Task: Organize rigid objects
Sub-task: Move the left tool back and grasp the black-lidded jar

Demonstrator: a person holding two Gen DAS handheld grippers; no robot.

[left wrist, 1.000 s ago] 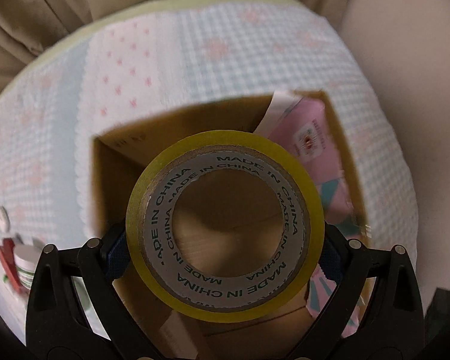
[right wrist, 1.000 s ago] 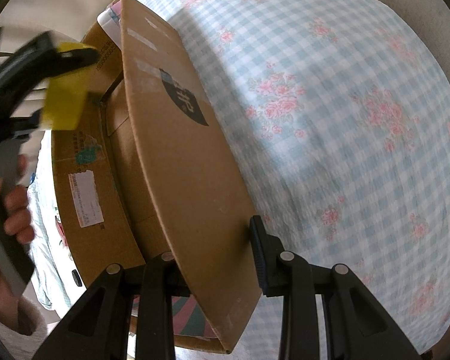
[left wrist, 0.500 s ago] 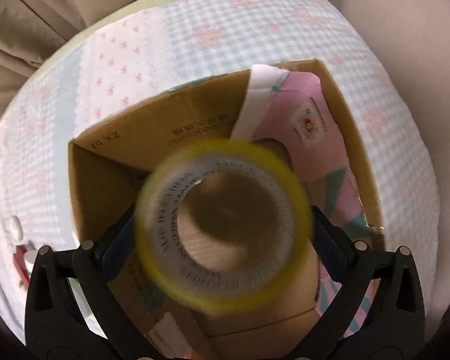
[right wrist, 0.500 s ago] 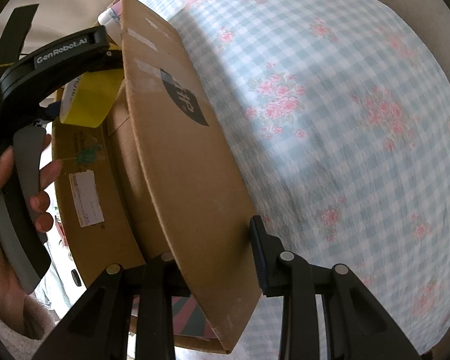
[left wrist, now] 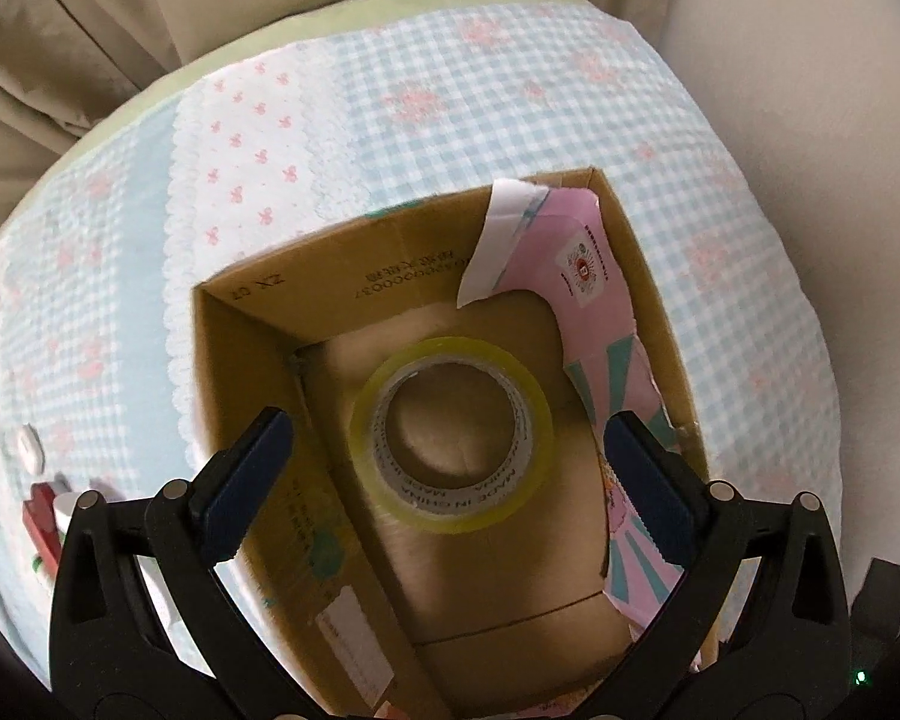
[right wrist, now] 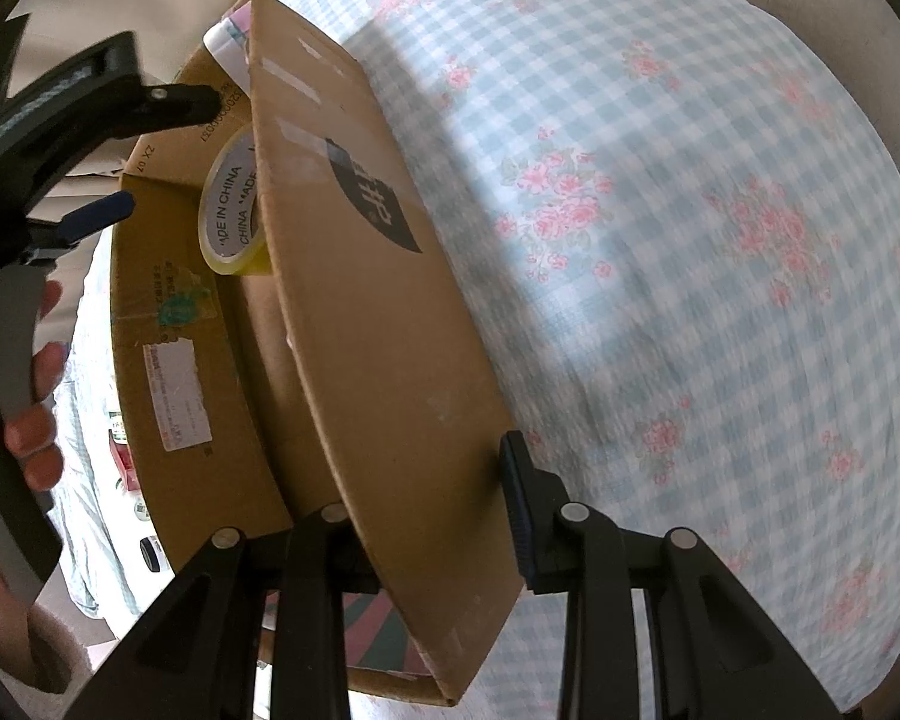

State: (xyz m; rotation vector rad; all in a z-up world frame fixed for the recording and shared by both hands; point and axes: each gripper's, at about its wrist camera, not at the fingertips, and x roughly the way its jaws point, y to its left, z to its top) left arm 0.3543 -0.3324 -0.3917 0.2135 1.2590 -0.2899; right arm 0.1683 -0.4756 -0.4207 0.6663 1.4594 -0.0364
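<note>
A blue-and-white checked cloth with pink flowers (left wrist: 510,108) covers the soft surface on which an open cardboard box (left wrist: 342,276) stands. Everything else is placed relative to this box. One long flap of the box (right wrist: 378,312) stands up along its side, and the right gripper (right wrist: 432,498) is clamped on that flap, one finger on the inside face, the other pad (right wrist: 519,504) pressed to the outside, the jaws narrow.

Inside the box, against the wall on the flap's side, a pink printed packet (left wrist: 588,276) leans upright, its white torn top (left wrist: 498,240) reaching the rim.

The left gripper (left wrist: 444,468) hangs over the box's open mouth, pointing steeply down, its jaws wide apart and holding nothing; both blue pads (left wrist: 252,462) are clear of the tape. A hand (right wrist: 36,408) grips its handle, outside the box on the side away from the flap.

The roll of yellow tape (left wrist: 450,459) lies inside the box, below the spread jaws and apart from them, its grey printed core facing up.

Outside the box, on the cloth, small items lie near its corner, among them a red one (left wrist: 39,516); they are too small to tell.
</note>
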